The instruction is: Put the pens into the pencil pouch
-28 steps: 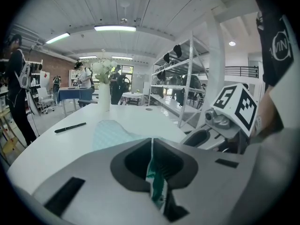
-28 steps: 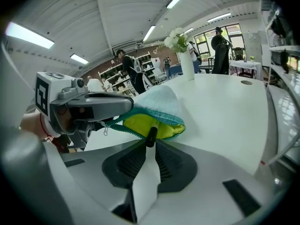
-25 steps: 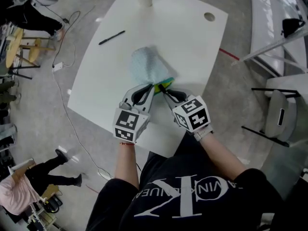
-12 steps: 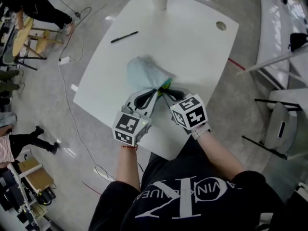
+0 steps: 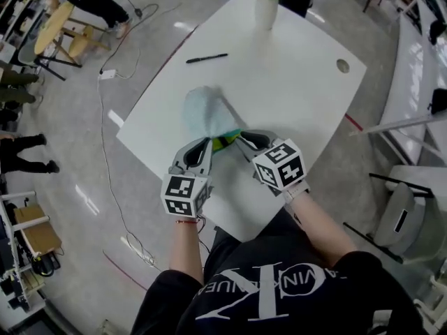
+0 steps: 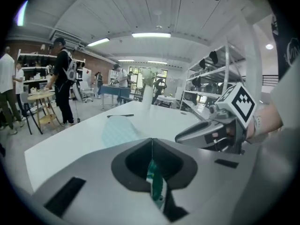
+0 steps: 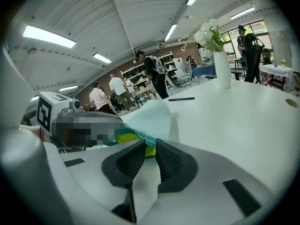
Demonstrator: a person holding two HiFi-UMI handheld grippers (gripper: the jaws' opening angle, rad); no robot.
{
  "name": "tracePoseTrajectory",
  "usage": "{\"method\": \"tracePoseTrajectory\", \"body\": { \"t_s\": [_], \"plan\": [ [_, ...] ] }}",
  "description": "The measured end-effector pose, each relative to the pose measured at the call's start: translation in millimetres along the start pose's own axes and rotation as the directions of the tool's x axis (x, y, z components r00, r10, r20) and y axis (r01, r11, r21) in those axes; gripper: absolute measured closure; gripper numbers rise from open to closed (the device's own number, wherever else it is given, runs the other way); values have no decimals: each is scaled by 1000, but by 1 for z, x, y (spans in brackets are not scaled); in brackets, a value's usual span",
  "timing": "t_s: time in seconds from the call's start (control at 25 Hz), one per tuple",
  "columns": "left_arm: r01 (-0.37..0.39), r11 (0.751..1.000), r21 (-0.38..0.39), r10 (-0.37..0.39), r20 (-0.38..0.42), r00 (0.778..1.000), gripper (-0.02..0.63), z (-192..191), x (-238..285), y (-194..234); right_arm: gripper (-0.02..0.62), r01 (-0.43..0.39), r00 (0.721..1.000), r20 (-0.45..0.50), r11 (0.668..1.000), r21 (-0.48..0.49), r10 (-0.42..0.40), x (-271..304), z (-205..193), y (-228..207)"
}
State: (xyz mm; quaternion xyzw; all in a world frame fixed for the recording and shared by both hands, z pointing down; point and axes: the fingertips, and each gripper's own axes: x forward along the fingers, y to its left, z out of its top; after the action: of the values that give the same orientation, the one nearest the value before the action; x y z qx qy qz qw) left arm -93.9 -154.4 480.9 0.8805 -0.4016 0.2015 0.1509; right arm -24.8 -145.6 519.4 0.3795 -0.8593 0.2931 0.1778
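Two grippers are angling downward at the pencil pouch (image 5: 202,109) lying on the table (image 5: 300,93): my left gripper (image 5: 209,142) is clamping its teal edge; my right gripper (image 5: 239,139) has just been opening, jaws apart.

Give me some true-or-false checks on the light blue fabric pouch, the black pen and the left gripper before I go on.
1. The left gripper is clamped on the edge of the light blue fabric pouch. True.
2. The black pen is inside the pouch. False: it lies on the white table, beyond the pouch and apart from it.
3. A white vase with flowers stands at the table's far edge. True.
4. The pen touches the vase. False: bare table separates them.
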Motion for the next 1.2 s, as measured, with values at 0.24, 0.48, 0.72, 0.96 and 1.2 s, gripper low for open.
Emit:
{"method": "tracePoseTrajectory", "body": {
  "t_s": [0.24,0.48,0.72,0.96,1.2],
  "plan": [
    [-108,992,-60,109,7,994,600,-4,-12,33,498,-40,999,-20,991,-125,38,15,33,-14],
    [-182,977,-113,184,8,983,600,-8,-17,50,464,-60,998,-40,977,-202,53,28,58,-33],
    [-214,968,-131,217,6,976,600,-6,-18,61,412,-96,994,-72,955,-282,79,40,91,-49],
    [-241,960,-144,245,8,969,600,-2,-14,72,388,-132,989,-113,898,-420,93,54,127,-61],
    [-257,954,-153,261,7,965,600,3,-11,80,383,-140,986,-151,844,-518,71,79,152,-81]
  ]
}}
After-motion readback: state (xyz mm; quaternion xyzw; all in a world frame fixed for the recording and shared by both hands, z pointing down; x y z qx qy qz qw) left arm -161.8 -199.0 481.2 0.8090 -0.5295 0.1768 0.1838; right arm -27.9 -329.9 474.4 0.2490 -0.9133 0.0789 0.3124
